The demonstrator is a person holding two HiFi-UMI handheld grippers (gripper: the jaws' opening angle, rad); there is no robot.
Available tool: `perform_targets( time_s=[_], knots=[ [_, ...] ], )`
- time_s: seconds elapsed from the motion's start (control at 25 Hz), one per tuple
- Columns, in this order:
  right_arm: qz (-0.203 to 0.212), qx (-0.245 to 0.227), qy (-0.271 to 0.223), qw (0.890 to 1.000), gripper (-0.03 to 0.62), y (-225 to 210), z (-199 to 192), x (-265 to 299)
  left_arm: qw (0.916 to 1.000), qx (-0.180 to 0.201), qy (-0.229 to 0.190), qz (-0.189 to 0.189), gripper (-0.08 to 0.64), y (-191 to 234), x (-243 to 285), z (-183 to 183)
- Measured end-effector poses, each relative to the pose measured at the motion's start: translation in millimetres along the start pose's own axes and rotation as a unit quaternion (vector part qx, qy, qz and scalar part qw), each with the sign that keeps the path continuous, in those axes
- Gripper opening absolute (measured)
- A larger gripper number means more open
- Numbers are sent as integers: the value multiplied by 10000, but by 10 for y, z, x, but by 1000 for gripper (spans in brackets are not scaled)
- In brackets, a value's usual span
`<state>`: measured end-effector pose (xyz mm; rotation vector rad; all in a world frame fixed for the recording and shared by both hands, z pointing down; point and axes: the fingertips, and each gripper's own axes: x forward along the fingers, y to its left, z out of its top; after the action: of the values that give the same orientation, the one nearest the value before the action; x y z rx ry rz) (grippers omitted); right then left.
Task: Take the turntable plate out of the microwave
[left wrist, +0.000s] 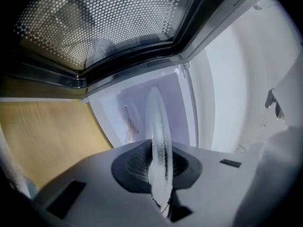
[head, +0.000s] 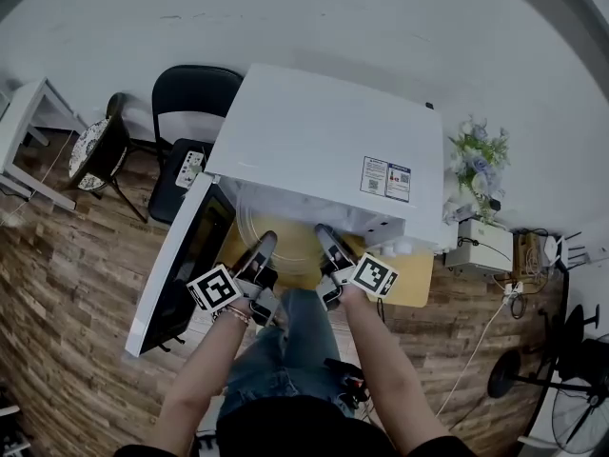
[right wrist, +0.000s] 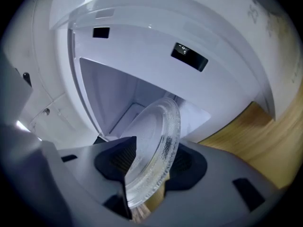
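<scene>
The clear glass turntable plate [head: 285,241] sticks halfway out of the white microwave [head: 324,141], whose door [head: 181,265] hangs open to the left. My left gripper [head: 261,248] is shut on the plate's left rim. In the left gripper view the plate [left wrist: 158,136] stands edge-on, pinched between the dark pads of the left gripper [left wrist: 160,174]. My right gripper [head: 327,238] is at the plate's right rim. In the right gripper view the plate [right wrist: 156,141] leans between the jaws of the right gripper [right wrist: 151,167], which stand open with a gap beside the rim.
The microwave stands on a light wooden table [head: 409,279]. A black chair [head: 190,93] and a patterned stool [head: 95,150] stand behind on the left. Flowers [head: 479,155] and a white box with cables [head: 485,246] are on the right. The floor is wood planks.
</scene>
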<state>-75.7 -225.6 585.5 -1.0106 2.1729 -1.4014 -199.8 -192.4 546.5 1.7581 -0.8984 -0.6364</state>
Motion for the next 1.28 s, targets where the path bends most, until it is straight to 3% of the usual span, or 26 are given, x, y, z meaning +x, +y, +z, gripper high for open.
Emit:
perform_targets(
  time_s=[0.2, 0.48, 1.04, 1.28],
  knots=[
    [-16, -248, -163, 9996, 184, 98, -37, -129, 9999, 45, 123, 51, 34, -3, -95, -49],
    [-14, -1110, -160, 9937, 180, 440, -94, -383, 9994, 128, 197, -241, 35, -215, -309, -101],
    [29, -1621, -119, 9867, 184, 813, -190, -1045, 9882, 1332, 480, -591, 69, -751, -546, -474],
    [158, -1776, 127, 9839, 186, 1016, -300, -1406, 9858, 1594, 225, -472, 80, -1015, -851, -769]
  ],
)
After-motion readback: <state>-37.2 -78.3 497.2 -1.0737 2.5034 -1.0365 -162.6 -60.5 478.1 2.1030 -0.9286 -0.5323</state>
